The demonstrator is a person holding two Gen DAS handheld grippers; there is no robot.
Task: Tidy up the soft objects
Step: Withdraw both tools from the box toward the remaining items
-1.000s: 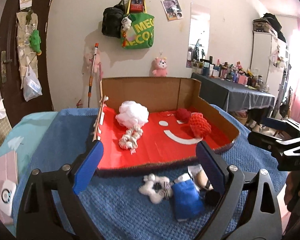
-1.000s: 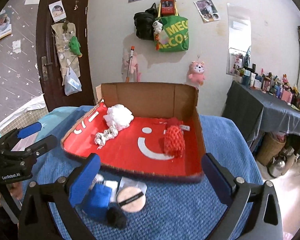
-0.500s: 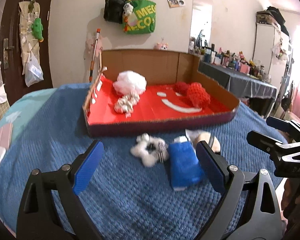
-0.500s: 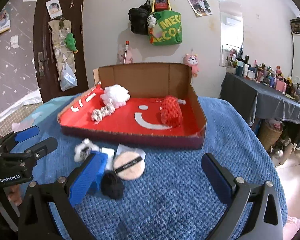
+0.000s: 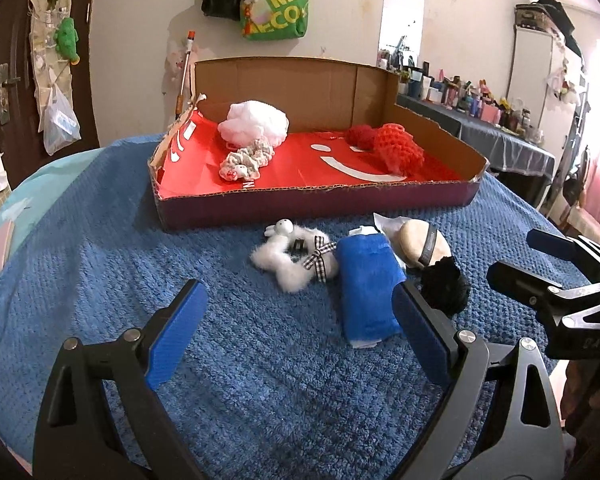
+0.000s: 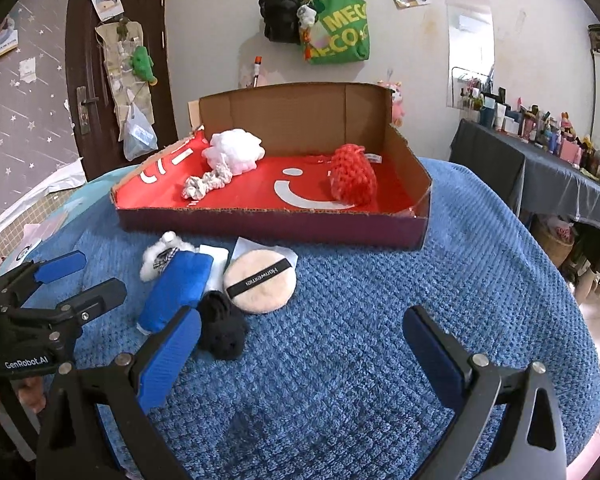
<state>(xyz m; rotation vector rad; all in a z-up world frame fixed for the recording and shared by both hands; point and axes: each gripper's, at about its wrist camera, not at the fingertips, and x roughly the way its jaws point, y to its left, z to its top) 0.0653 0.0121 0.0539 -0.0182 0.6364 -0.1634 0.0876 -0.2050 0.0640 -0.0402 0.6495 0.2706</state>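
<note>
Your white plush toy (image 6: 158,254) sits half hidden behind the blue towel roll (image 6: 176,288); shelf bottles (image 6: 540,124) too small to identify

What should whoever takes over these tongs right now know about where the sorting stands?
Left tongs: open, empty, low over the blue blanket, aimed at the loose pile.
Right tongs: open, empty, just right of that pile.
Done: the cardboard tray holds the white puff, pale scrunchie and red knit pieces.
Left: the white fluffy toy, blue cloth roll, powder puff and black pompom lie on the blanket in front of the tray.
Likely next: grasp the toy or roll with the left tongs.
</note>
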